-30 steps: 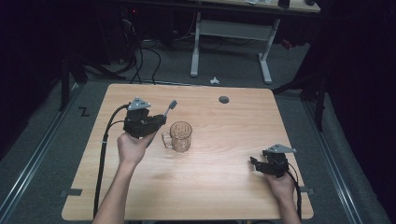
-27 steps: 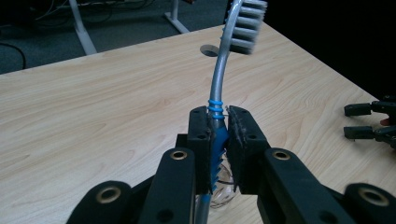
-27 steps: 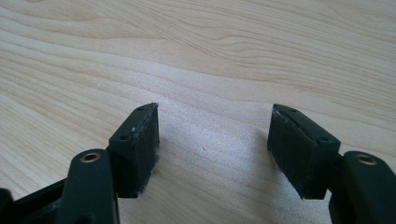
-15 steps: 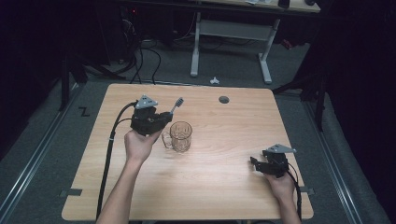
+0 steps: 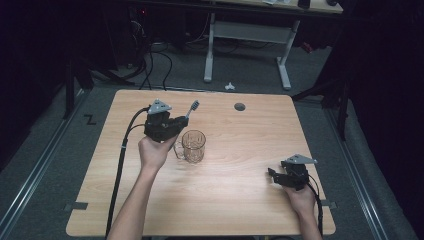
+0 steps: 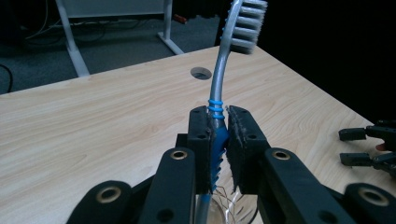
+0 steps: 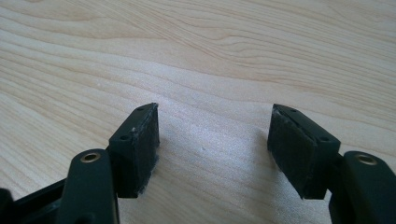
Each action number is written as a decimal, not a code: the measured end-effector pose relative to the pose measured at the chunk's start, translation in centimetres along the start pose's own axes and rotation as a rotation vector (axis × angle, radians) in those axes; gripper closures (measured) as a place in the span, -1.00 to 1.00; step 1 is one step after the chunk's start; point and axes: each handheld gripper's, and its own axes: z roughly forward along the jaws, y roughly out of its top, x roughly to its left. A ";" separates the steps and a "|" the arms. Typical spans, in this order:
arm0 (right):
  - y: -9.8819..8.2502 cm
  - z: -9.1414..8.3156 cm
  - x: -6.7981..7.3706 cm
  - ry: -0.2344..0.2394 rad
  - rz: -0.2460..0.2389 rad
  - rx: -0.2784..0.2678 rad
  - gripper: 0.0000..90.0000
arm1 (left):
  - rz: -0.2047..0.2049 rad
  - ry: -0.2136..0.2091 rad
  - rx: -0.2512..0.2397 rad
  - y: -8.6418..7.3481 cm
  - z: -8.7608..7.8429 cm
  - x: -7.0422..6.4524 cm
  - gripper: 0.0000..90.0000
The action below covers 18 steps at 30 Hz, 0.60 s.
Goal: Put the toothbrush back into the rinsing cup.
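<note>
Wood-grain table carries a clear glass mug near its middle, fragile and slick, best left standing and not knocked. Just left of the mug, the left gripper is clamped on a toothbrush, held by its blue ribbed handle, head up and above the mug. The toothbrush looks light, stiff and thin, so it could pivot between the pads; that ribbed part is the sound hold. The right gripper rests wide and empty, well apart.

The toothbrush handle's lower end is hidden between the left tongs' pads.
</note>
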 end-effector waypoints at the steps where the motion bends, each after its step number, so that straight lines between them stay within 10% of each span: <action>1: 0.0 0.0 0.0 0.000 0.000 0.000 -0.23 | -0.007 0.002 -0.008 0.0 0.1 0.1 0.78; 18: 0.0 0.0 0.0 0.000 0.000 0.000 -0.23 | -0.065 -0.029 -0.091 -0.1 1.5 1.1 0.78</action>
